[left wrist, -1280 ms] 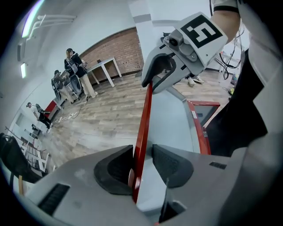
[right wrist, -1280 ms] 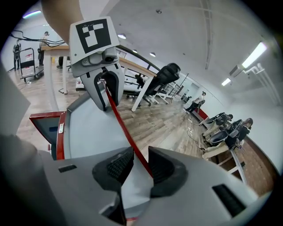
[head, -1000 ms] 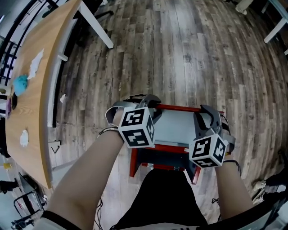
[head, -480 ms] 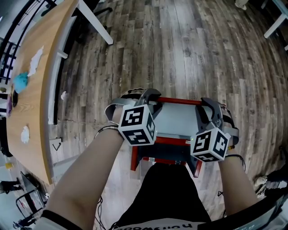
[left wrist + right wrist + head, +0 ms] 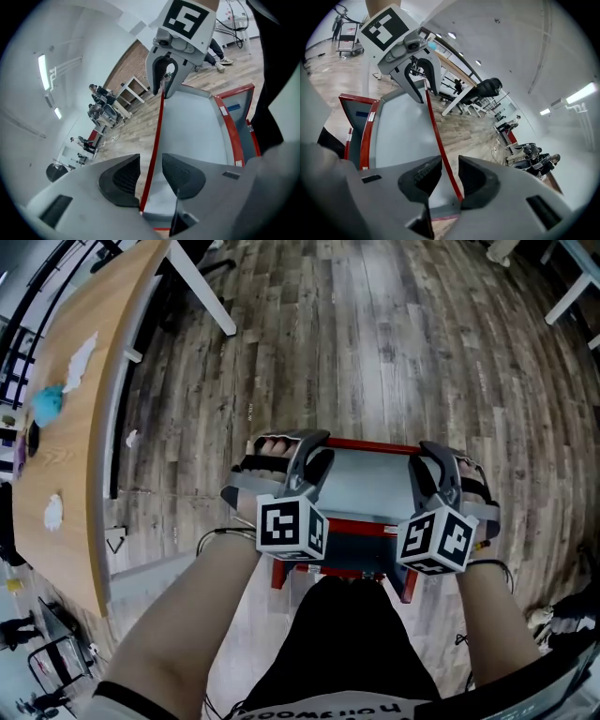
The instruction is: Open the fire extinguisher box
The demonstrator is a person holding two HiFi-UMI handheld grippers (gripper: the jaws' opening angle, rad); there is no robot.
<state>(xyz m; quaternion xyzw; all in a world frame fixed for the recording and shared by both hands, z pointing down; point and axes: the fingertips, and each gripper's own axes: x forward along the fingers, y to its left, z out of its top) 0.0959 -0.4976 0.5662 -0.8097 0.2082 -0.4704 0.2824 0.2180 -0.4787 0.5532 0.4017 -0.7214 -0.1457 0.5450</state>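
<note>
Left gripper [image 5: 311, 454] has its jaws part-closed over the left side edge of the lid [image 5: 366, 486]. In the left gripper view the thin red rim runs straight between the two pads, with the grey panel lying against one of them. I take this for a clamp on the lid, not a loose straddle. Right gripper [image 5: 429, 463] does the same on the opposite side edge, its jaws drawn in on the red rim. Each gripper shows in the other's view, biting the far side of the same panel. The box [image 5: 278, 576] stands on the floor [image 5: 375, 352] just in front of the person's legs, well apart from the counter [image 5: 70, 474] at the left. The lid is tilted up off the box, and dark interior shows beneath its near edge. The step in hand looks like the lift itself, begun but not finished. The next move calls for both hands to swing the lid further at the same pace, so the thin panel does not twist. The clamps should let go only once it can rest open by itself.
</note>
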